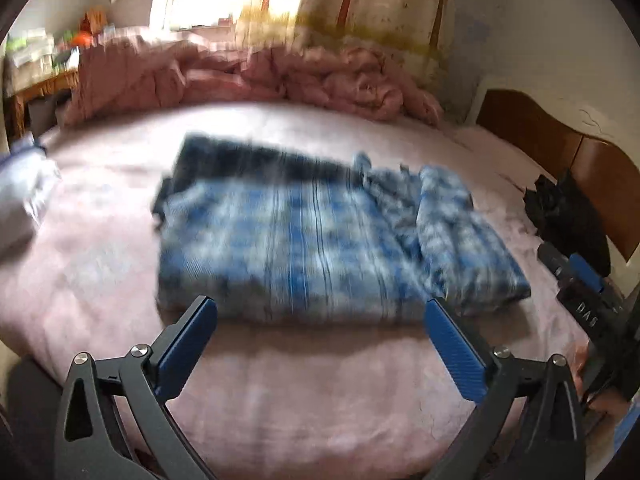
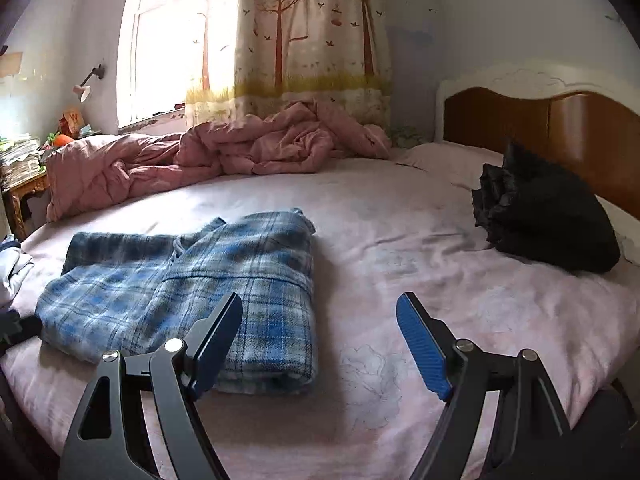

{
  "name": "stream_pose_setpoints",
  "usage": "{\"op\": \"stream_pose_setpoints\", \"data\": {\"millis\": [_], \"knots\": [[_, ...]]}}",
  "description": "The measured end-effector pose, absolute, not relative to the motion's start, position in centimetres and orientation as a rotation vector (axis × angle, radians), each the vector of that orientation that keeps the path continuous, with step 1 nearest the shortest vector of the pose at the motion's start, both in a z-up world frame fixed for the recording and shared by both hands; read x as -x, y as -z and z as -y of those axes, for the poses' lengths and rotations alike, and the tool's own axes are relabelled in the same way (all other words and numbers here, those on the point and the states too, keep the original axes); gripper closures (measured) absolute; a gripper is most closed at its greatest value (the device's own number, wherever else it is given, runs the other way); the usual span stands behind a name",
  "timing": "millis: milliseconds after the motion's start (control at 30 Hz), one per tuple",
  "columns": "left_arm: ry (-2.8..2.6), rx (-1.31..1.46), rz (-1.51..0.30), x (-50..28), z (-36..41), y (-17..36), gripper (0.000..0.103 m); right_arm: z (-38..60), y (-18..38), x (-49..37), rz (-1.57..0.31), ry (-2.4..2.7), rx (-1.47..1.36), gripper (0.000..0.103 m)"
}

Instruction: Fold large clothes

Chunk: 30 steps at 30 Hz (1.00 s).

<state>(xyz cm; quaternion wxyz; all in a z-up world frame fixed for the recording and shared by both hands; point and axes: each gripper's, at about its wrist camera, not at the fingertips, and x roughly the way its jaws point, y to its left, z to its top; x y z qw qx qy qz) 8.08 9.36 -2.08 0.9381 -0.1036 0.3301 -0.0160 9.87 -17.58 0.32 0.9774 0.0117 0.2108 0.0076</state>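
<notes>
On the pink bed sheet [image 2: 420, 240], near its front edge: blue plaid garment [image 2: 192, 288], folded into a compact rectangular bundle with layers stacked and a collar or sleeve edge bunched along the top. Judged largely folded; perhaps one more fold or a squaring of the loose upper edge left, though hard to say. Sharp in the right wrist view, smeared by motion in the left wrist view [image 1: 304, 240].

Left gripper [image 1: 320, 316]: blue pads spread wide apart, nothing between them, poised just short of the bundle's near edge. Right gripper [image 2: 320, 316]: likewise spread wide and empty, held above bare sheet beside the bundle's right edge, its left finger overlapping the cloth in the picture; contact not determinable.

Toward the headboard [image 2: 540, 120], well apart from the plaid bundle: black garment [image 2: 548, 232], bunched in a loose heap, judged not yet neatly folded and probably next in line.

At the far side under the window: crumpled pink duvet [image 2: 200, 156], clear of the working area. Behind it, tree-print curtain [image 2: 312, 40]. At the left edge: pale cloth [image 2: 12, 272], partly cut off, identity unclear. Beyond that, cluttered side table [image 2: 24, 184].

Nothing on the open sheet between bundle and black heap; no obstruction visible to either gripper.
</notes>
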Motion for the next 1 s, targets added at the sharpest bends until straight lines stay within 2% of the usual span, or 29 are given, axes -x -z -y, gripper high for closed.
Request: {"op": "stream_pose_setpoints", "data": {"millis": [200,267,500,600,667,700,767,867,933,1000], "knots": [[0.050,0.583,-0.771,-8.8,-13.1,6.3,0.001,17.8,-1.2,-9.2,-0.385,0.004,0.000,0.021],[0.060,0.626,-0.752,-8.7,-14.0,6.5,0.001,18.1,-1.5,-9.1,-0.383,-0.012,-0.017,0.018],[-0.067,0.708,-0.701,-10.3,-16.9,6.6,0.001,17.9,-1.5,-8.9,-0.376,-0.016,0.003,0.018],[-0.098,0.595,-0.721,-11.7,-16.4,6.0,0.009,17.6,-1.5,-8.8,-0.376,-0.022,0.007,0.018],[-0.124,0.578,-0.696,-12.2,-17.3,6.0,0.022,17.3,-1.4,-8.8,-0.371,-0.013,0.038,0.018],[-0.129,0.592,-0.671,-12.4,-18.1,6.4,0.022,17.2,-1.4,-8.7,-0.368,-0.011,0.049,0.018],[-0.145,0.645,-0.666,-13.0,-19.6,7.2,0.033,17.3,-1.3,-8.8,-0.374,-0.023,0.042,0.018],[-0.151,0.570,-0.657,-13.2,-19.2,6.9,0.033,17.9,-1.2,-9.1,-0.399,-0.046,-0.009,0.018],[-0.174,0.518,-0.671,-13.7,-18.6,7.4,0.037,18.2,-1.1,-9.2,-0.401,-0.034,-0.016,0.018],[-0.185,0.525,-0.639,-13.4,-18.6,7.1,0.052,18.5,-1.0,-9.4,-0.407,-0.020,-0.021,0.018]]}}
